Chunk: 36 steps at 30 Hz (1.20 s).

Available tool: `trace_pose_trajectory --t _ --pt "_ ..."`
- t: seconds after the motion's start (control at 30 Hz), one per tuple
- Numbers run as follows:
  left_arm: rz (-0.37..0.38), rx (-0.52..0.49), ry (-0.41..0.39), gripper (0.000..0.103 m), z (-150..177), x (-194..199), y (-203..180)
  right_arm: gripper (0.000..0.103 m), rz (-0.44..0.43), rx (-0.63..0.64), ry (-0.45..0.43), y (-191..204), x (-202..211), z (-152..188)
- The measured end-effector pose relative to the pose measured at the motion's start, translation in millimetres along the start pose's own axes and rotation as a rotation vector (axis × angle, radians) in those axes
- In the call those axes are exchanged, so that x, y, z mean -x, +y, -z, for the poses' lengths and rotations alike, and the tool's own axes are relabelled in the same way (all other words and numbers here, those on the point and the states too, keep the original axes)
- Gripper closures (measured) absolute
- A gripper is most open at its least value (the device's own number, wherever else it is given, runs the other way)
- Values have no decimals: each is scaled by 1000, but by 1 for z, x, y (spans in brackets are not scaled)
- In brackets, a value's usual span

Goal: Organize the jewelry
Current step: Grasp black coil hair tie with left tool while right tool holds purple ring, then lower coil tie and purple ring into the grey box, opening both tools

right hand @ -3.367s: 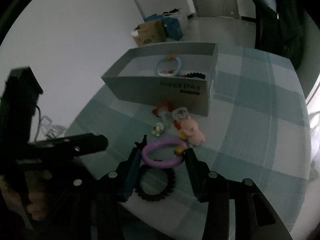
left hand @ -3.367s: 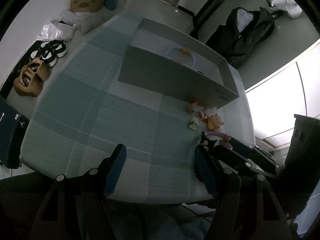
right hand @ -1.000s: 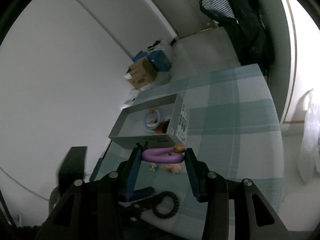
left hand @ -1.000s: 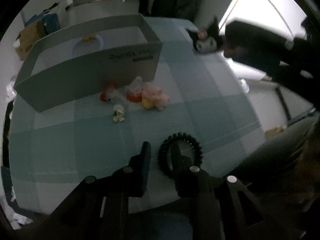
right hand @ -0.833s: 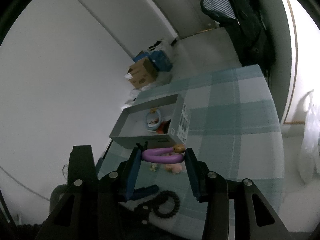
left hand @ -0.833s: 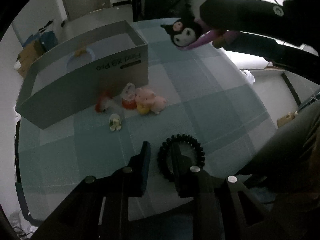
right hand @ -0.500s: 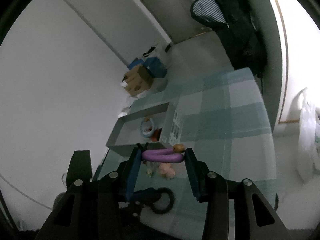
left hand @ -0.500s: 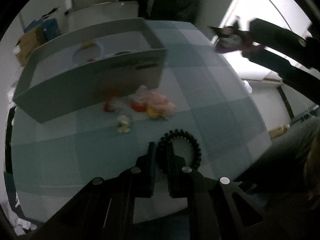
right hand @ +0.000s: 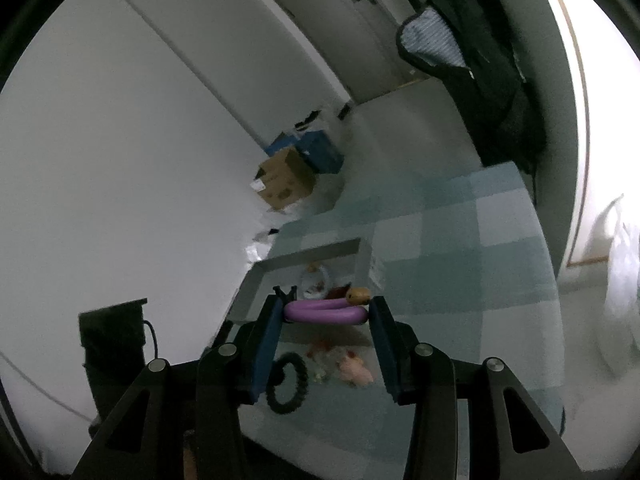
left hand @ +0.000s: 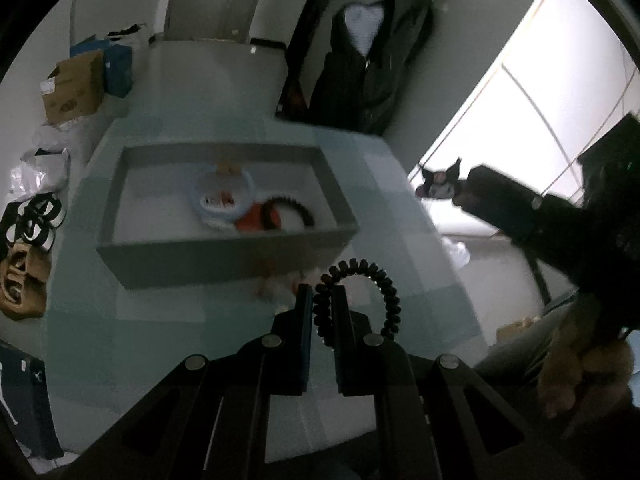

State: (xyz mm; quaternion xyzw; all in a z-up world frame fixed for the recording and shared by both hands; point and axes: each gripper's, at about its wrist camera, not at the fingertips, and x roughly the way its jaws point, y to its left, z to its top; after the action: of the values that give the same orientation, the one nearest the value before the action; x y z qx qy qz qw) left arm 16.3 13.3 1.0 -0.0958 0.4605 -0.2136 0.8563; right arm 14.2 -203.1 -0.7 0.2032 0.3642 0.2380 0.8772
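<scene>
Your right claw (right hand: 325, 310) is squeezing the purple bracelet (right hand: 325, 313) flat between its fingers above the checked counter (right hand: 472, 272), while the grey box (right hand: 256, 280) is sitting beyond it and a black coil bracelet (right hand: 289, 384) and pink trinket (right hand: 356, 368) are lying below.

Left gripper (left hand: 321, 304), earlier open above table, now clamped on black spiral bracelet (left hand: 360, 280), lifted off checked tablecloth (left hand: 160, 320), raised near grey box (left hand: 224, 258) front wall. Right gripper (right hand: 326, 314) with purple bracelet (right hand: 324, 312) now high above table, no longer low beside trinkets (right hand: 352, 368).
</scene>
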Motion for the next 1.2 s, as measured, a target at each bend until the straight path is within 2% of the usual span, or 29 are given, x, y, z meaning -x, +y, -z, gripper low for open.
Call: trace_pose_trajectory --t 0.27,0.47,0.73,1.2 --pt "14 66 -98 98 -26 1 25 60 -23 4 22 11 -21 -11" --pt "40 123 -119 98 -40 -4 46 60 -16 46 41 23 -43 -20" --pt "22 139 -96 98 -55 -15 60 60 -7 60 96 26 -77 -24" --pt "-7 154 -39 98 -59 -34 70 60 14 39 124 19 -97 -27"
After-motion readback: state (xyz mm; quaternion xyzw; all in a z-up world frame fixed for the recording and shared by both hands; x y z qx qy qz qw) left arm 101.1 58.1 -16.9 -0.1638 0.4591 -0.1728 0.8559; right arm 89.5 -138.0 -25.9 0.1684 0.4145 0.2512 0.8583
